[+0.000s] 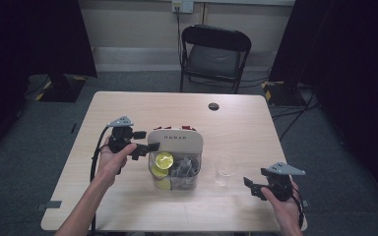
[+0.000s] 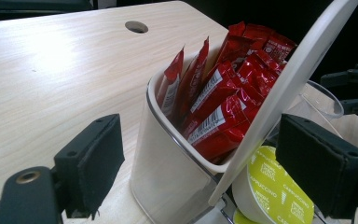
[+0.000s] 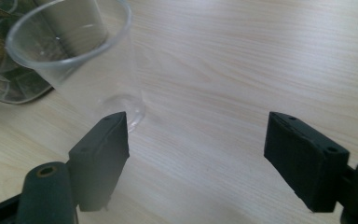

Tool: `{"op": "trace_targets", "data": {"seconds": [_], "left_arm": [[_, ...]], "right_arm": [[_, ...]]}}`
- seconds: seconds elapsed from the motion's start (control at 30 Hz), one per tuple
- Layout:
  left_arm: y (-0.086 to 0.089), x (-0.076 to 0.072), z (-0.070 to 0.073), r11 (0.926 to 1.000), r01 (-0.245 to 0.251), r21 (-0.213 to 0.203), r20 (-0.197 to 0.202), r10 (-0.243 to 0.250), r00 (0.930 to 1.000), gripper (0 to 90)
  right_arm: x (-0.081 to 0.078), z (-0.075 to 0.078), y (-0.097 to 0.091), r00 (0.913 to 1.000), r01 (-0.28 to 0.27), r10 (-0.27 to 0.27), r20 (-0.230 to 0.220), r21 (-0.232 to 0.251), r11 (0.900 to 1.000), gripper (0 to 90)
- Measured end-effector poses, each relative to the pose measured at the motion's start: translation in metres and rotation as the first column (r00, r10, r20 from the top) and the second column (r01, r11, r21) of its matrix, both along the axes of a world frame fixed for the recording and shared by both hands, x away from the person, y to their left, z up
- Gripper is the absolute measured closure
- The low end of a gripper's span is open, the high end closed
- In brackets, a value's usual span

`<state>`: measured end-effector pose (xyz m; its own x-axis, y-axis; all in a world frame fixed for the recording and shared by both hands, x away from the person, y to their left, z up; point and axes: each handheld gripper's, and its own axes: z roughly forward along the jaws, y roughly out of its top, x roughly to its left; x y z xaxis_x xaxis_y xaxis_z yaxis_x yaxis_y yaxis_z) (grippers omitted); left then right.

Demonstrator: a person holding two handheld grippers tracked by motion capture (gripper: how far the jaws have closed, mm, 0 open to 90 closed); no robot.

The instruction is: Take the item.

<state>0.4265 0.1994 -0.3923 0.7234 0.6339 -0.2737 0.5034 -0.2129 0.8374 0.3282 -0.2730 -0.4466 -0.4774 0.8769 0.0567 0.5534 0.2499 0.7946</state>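
Left gripper (image 1: 145,147) is hovering with jaws spread at the organizer's (image 1: 174,142) left edge in the high view; your right gripper (image 1: 252,186), also spread and empty, is waiting near the cup (image 1: 225,169), which is standing upright just beyond it to the left. Left gripper view: you are straddling the white lid (image 2: 284,88), red sachets (image 2: 219,112) behind, capsule (image 2: 275,191) below. Right gripper view: the cup (image 3: 74,51) is sitting ahead-left, untouched.

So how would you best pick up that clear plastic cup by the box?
Probably around its side wall, just below the rim. The cup stands upright and apart from the box, so its round wall is free. Come in level from the near right, where the right gripper already waits with jaws wide; squeeze gently, as the plastic looks thin.
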Motion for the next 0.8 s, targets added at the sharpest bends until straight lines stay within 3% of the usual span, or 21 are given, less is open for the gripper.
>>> {"op": "trace_targets", "data": {"seconds": [0.43,0.8], "left_arm": [[-0.003,-0.001,0.0,1.0,-0.002,0.007,0.001,0.002,1.0,15.4],[-0.003,-0.002,0.001,0.9999,-0.006,0.016,0.002,0.006,1.0,15.6]], "right_arm": [[-0.006,0.023,0.016,0.9957,-0.079,0.077,0.05,0.026,0.9966,25.2],[-0.001,0.042,0.046,0.9801,-0.181,0.176,0.092,0.049,0.9823,29.5]]}}
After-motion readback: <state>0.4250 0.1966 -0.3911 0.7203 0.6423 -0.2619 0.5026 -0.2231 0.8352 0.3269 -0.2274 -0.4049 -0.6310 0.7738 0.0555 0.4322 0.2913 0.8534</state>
